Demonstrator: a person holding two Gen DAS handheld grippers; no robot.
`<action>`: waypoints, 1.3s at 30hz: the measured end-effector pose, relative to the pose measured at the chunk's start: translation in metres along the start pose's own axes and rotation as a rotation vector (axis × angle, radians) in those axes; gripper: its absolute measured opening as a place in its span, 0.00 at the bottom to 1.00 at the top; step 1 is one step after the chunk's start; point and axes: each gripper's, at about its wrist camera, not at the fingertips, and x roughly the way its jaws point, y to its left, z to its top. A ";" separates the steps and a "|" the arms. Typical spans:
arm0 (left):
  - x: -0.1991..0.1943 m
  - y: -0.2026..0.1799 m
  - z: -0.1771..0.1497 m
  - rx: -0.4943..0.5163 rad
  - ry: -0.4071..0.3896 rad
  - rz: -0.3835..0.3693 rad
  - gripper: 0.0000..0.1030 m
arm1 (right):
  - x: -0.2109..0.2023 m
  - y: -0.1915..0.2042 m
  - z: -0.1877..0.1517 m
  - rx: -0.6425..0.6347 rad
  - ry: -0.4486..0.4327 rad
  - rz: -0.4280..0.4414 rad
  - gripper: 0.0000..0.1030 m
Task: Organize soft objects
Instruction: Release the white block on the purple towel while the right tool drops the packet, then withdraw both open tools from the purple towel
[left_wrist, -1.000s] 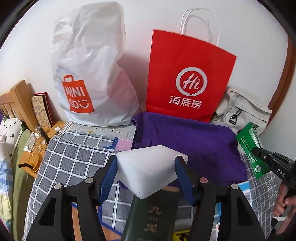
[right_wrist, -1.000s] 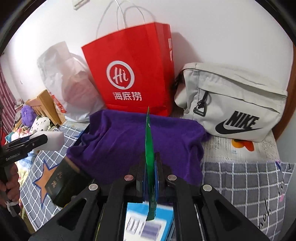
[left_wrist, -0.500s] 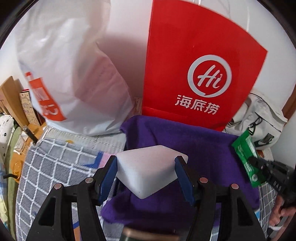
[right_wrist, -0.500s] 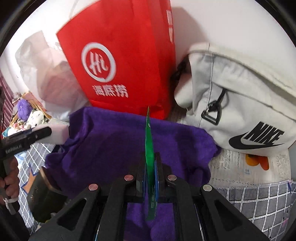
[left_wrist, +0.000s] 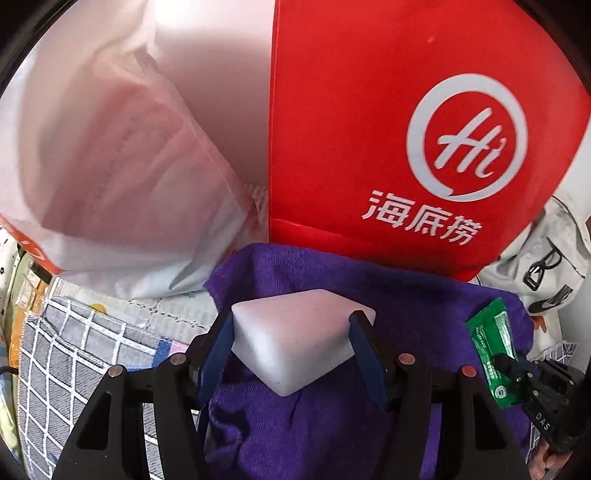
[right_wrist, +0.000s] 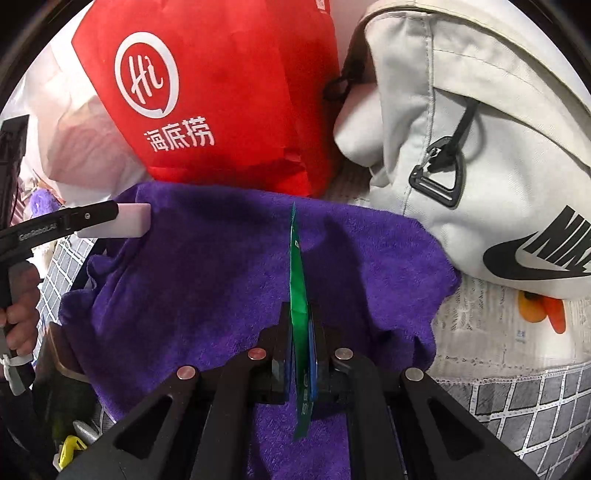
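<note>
My left gripper (left_wrist: 291, 325) is shut on a white foam block (left_wrist: 295, 343), its blue pads pressed on the block's two sides, above a purple towel (left_wrist: 413, 310) spread on the bed. My right gripper (right_wrist: 299, 325) is shut on a thin green sachet (right_wrist: 298, 273) held edge-on over the same purple towel (right_wrist: 192, 266). The left wrist view shows the green sachet (left_wrist: 493, 350) at the right, over the towel's corner. From the right wrist view, the foam block (right_wrist: 123, 221) hangs over the towel's left edge.
A red paper bag (left_wrist: 406, 129) and a white plastic bag (left_wrist: 110, 166) stand against the wall behind the towel. A white Nike bag (right_wrist: 480, 147) lies to the right. A grey checked cloth (left_wrist: 74, 350) covers the bed at the left. A dark box (right_wrist: 62, 387) sits under the towel's left corner.
Both grippers have moved forward and down toward the purple towel and the bags, which now fill more of each view. Each still grips the same object.
</note>
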 end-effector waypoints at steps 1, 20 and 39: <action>0.002 0.000 0.000 -0.002 0.001 -0.001 0.60 | 0.000 -0.001 0.000 0.001 0.003 0.001 0.07; 0.013 -0.018 -0.011 0.043 0.102 0.006 0.76 | -0.008 -0.006 -0.003 -0.037 0.020 -0.073 0.44; -0.131 0.005 -0.070 0.074 -0.058 0.012 0.76 | -0.118 0.076 -0.058 -0.082 -0.132 -0.044 0.59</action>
